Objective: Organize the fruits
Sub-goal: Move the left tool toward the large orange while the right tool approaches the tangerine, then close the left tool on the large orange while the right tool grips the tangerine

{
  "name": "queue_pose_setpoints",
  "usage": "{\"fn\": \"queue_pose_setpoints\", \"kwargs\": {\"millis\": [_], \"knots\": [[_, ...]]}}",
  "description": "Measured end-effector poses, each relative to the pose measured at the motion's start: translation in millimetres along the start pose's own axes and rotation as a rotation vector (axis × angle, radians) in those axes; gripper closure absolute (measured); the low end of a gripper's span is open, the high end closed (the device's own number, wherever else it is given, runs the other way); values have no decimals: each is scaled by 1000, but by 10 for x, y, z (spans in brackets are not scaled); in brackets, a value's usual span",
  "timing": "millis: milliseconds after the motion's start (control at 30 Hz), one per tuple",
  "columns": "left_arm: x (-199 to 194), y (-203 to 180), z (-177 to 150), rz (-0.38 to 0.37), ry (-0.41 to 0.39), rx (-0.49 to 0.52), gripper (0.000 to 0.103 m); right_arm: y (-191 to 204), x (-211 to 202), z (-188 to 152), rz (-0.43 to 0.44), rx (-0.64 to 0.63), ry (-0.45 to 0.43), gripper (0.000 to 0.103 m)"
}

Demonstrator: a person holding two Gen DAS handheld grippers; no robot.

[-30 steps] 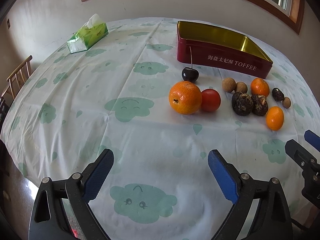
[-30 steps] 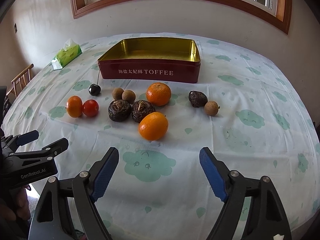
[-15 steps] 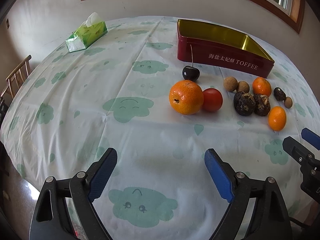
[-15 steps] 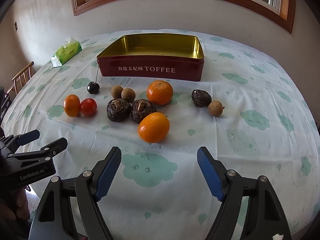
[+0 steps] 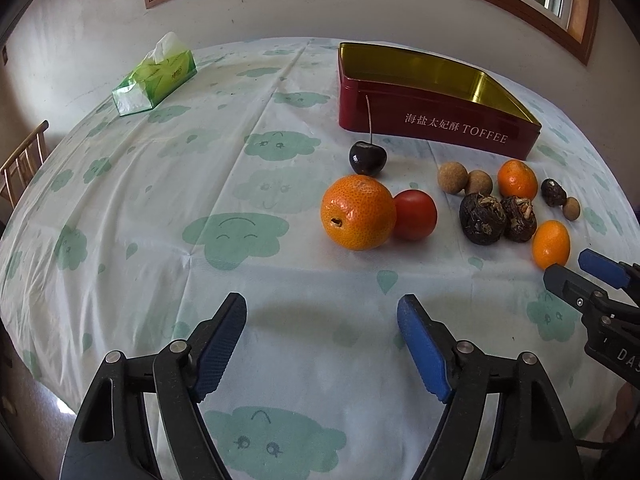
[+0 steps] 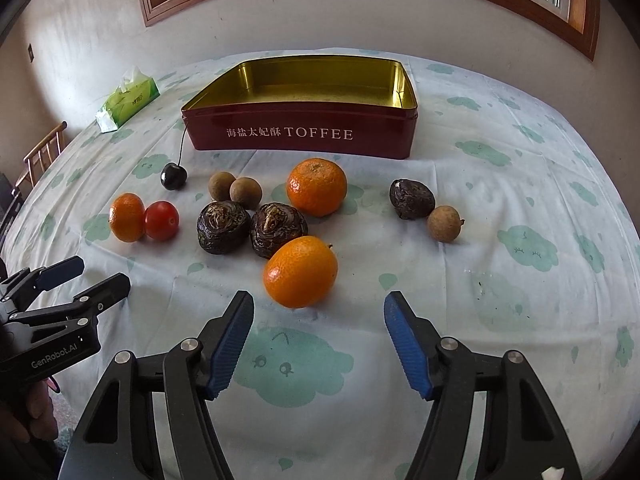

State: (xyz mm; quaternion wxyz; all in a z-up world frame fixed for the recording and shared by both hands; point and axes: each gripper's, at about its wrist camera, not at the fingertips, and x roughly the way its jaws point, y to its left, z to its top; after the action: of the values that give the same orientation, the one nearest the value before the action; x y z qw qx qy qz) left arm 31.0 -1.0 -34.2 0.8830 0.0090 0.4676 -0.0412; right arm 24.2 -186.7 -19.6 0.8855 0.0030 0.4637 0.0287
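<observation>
1. The left hand-held gripper (image 5: 322, 312) hangs over bare tablecloth (image 5: 160, 208). Its jaws are closing with nothing between them, so it grips nothing.
2. From it, at 12 o'clock in the left wrist view, lie a large orange (image 5: 357, 212) and a tomato (image 5: 415, 214), touching each other.
3. Just past them, also at 12 o'clock, sits a dark cherry (image 5: 367, 157) with an upright stem.
4. The right hand-held gripper (image 6: 319, 312) is likewise empty, its jaws closing on nothing.
5. Just beyond its fingertips, at 12 o'clock in the right wrist view, lies a small orange (image 6: 300, 271), not between the pads.
6. Behind that, at 11 o'clock, two dark water chestnuts (image 6: 251, 227) sit side by side, with two brown longans (image 6: 234, 189) just behind them.
7. At 12 o'clock, farther on, rests another orange (image 6: 317, 187).
8. At 1 o'clock lie a third dark chestnut (image 6: 412, 199) and a single longan (image 6: 443, 223), touching.
9. At 12 o'clock, behind all the fruit, stands the open red toffee tin (image 6: 304, 134), its gold inside bare.
10. At 10 o'clock, far across the tabletop (image 6: 520, 184), lies a green tissue pack (image 6: 128, 100).
11. A wooden chair (image 6: 42, 152) shows at the left edge.
</observation>
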Motion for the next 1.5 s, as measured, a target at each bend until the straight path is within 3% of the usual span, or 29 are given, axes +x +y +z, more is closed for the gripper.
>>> {"fn": "queue_pose_setpoints", "kwargs": {"millis": [467,667,833,1233,1500], "knots": [[135,-30,181,-19,-32,15,25,35,166,68,12,-35,0,57],[175,-48,264,-26,-50,23,26,39,204,121,13,-39,-8,60],[159,-57,324,-56,-81,32,31,43,230,155,10,-43,-8,60],[137,-100,250,-165,-66,53,60,19,220,144,18,-33,-11,60],[151,-122,242,-146,-67,56,60,22,217,139,18,-31,-13,60]]}}
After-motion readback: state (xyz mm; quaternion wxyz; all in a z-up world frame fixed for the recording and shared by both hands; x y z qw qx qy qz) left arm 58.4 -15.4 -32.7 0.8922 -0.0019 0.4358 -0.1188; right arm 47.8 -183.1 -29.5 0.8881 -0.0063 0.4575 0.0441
